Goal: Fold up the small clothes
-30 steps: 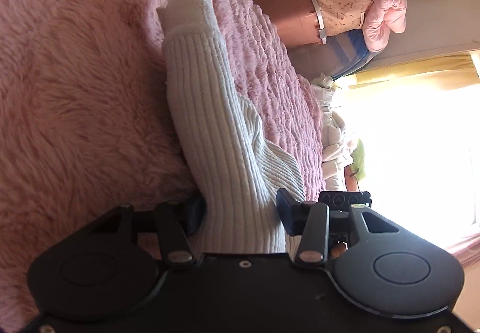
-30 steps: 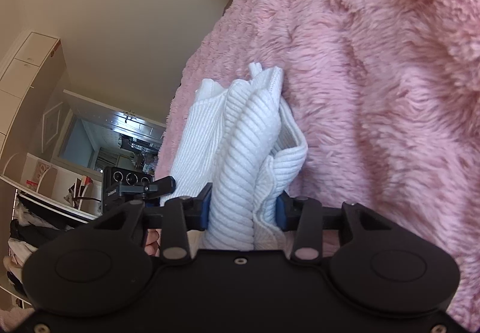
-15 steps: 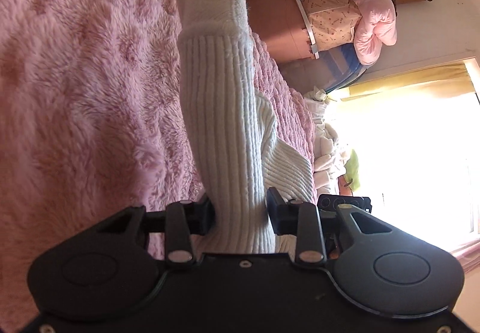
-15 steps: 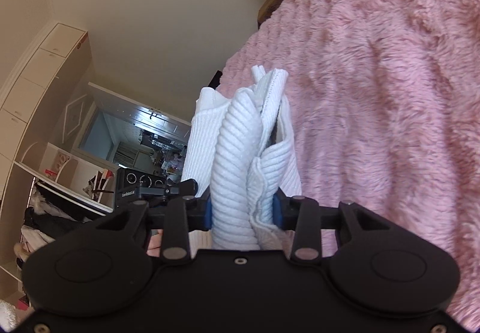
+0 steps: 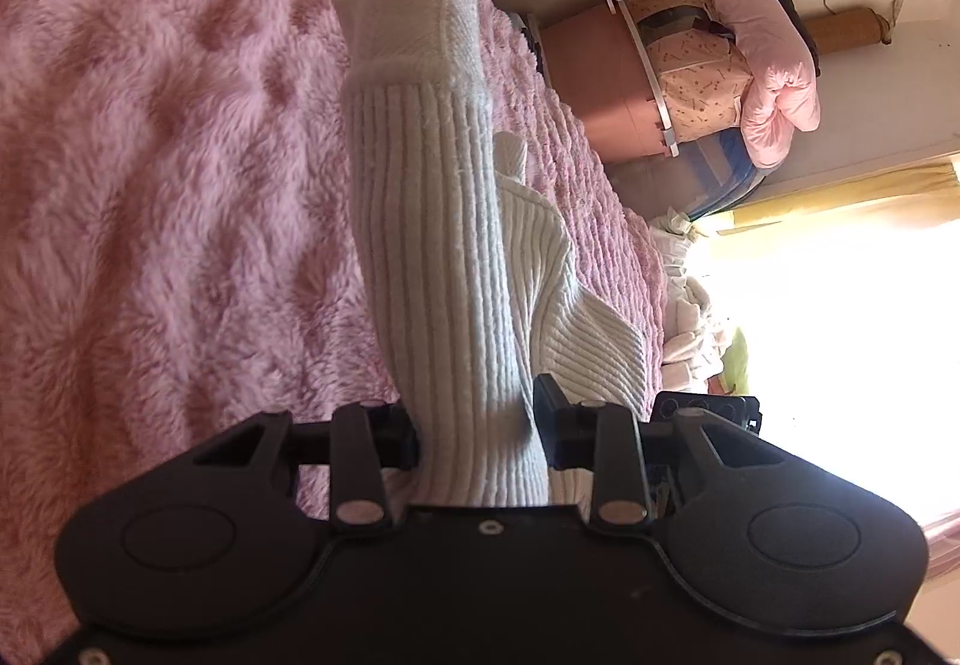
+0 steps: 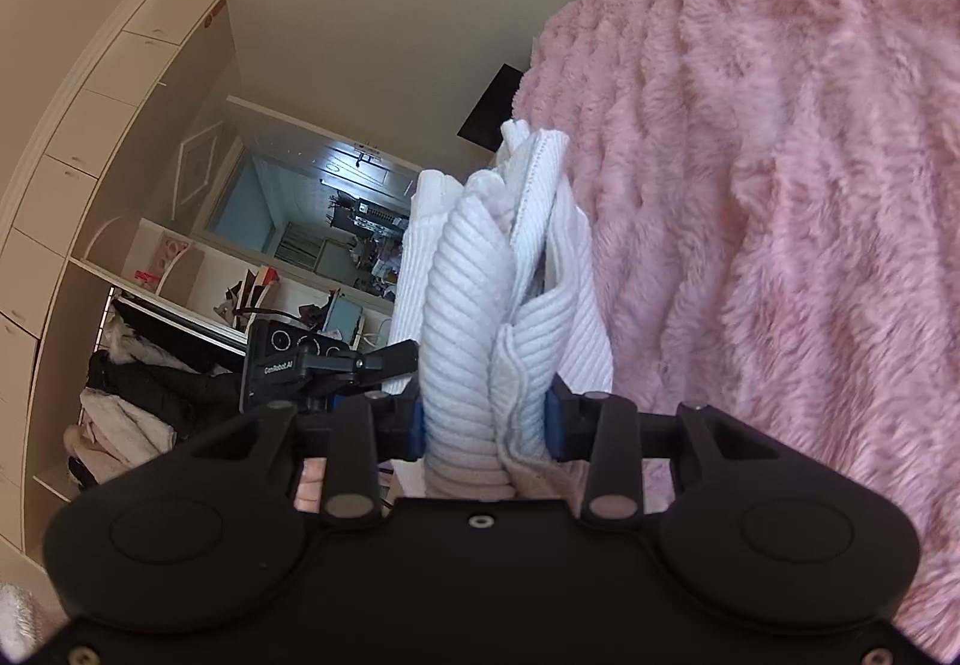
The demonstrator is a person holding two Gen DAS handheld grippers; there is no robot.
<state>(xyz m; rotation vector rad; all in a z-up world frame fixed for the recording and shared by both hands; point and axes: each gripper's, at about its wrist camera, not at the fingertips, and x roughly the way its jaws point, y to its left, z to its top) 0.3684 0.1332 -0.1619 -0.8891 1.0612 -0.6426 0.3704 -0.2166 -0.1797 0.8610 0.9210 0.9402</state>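
- Garment [image 5: 438, 257]: white ribbed knit, pinched at two places, lifted off pink blanket [image 5: 156, 173]; lower part visible in neither view, contact with blanket cannot be told
- Left gripper [image 5: 477, 419]: pressed together on a long ribbed section ending in a finer-knit cuff [image 5: 408, 11]; cuff end points away from camera, above blanket
- Right gripper [image 6: 486, 419]: pressed together on a bunched stack of several layers [image 6: 480, 269], layer edges fanned out at far end
- Just changed, left view: ribbed section swung from lying against blanket a second ago to standing free and near upright in frame; more bedroom clutter and window glare [image 5: 840, 305] now visible behind
- Just changed, right view: camera tilted away from bed; blanket [image 6: 780, 185] filled most of frame a second ago, now only right half, with wall, shelving [image 6: 120, 173] and doorway [image 6: 336, 221] exposed at left
- Unchanged: both pinches hold same cloth, same bunching, no slip visible across frames
- Meaning for task, as judgement: lift and carry phase of a fold, cloth raised to be laid flat or doubled over; fold not yet set down
- Risk, as judgement: bunched layers in right pinch likely to land uneven unless spread before release
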